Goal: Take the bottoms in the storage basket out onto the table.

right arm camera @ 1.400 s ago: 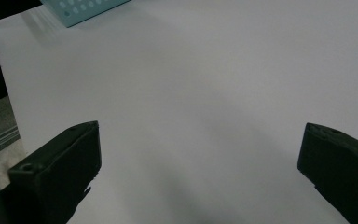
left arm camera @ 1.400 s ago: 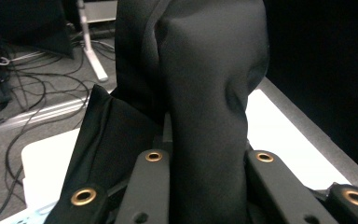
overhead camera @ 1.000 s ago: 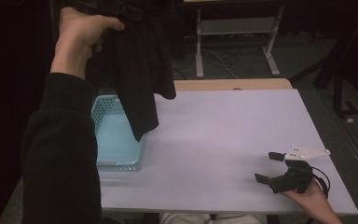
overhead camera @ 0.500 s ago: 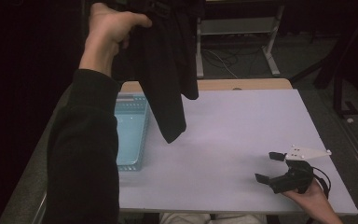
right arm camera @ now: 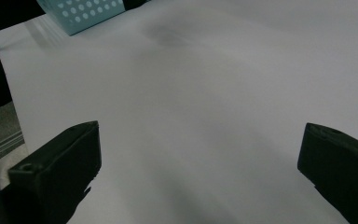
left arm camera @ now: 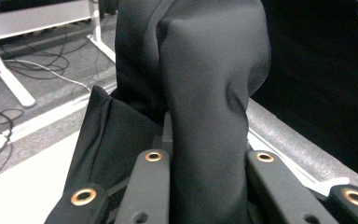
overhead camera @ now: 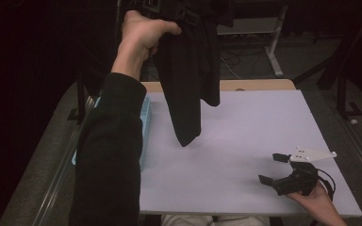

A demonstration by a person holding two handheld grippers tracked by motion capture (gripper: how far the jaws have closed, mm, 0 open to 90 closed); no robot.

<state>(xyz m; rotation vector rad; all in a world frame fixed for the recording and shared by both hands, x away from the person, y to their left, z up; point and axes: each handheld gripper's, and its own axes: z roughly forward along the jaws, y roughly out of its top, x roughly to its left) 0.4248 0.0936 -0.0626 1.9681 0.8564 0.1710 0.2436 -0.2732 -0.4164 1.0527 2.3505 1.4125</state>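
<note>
Swinging the black garment (overhead camera: 188, 80) rightward from the blue basket (overhead camera: 144, 123), your left gripper (left arm camera: 200, 177) is clamping it, probably for spreading; your right gripper (overhead camera: 283, 172) is resting wide apart.

Your open right claw (overhead camera: 274, 169) has bare surface (overhead camera: 245, 141) ahead and to its left. Farther over, the black cloth (overhead camera: 188, 80) hangs above the surface's middle, and the blue basket (overhead camera: 144, 123) blocks the left edge.

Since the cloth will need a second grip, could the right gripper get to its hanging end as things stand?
Probably yes: the right gripper rests open at the table's near right corner, with bare tabletop between it and the cloth, which hangs from the raised left gripper.
</note>
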